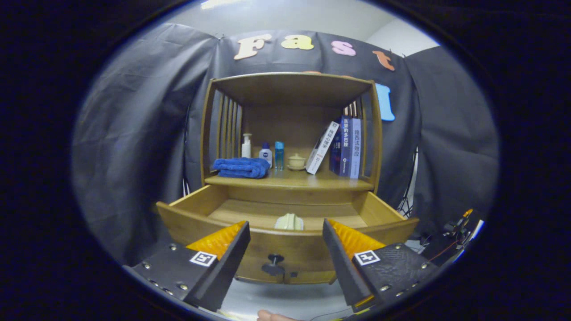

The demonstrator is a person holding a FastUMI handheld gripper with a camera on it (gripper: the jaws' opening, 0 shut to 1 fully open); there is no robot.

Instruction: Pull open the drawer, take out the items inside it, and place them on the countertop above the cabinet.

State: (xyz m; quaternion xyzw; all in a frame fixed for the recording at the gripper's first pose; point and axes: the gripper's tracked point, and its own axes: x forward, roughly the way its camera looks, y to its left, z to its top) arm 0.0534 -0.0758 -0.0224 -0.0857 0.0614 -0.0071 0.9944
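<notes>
- Writing: three books (343, 147) stand at the right end of the countertop (290, 180) above the drawer (285, 223); spines carry printed characters, too small and blurred to read properly. Small square black/white marker (203, 258) on each arm of the hand-held gripper (285, 236).
- Bottles: white pump bottle (246, 146), small white bottle w/ dark cap (266, 154) and blue bottle (279, 155) stand behind the folded blue towel (241, 167); labels unreadable.
- Small cream lidded cup (296, 161) on a saucer, between the blue bottle and the books.
- Hard to see: pale greenish item (289, 221) lies in the drawer just behind its front panel, lower part cut off by the panel; can't tell what it is.
- Drawer: wood, pulled open below the countertop, dark knob (275, 259) at mid front.
- Hand-held gripper: fingers spread wide, holding nothing, in front of the drawer front, item between & beyond them.
- Fingertip of a person (270, 316) below the drawer, mostly cut off.
</notes>
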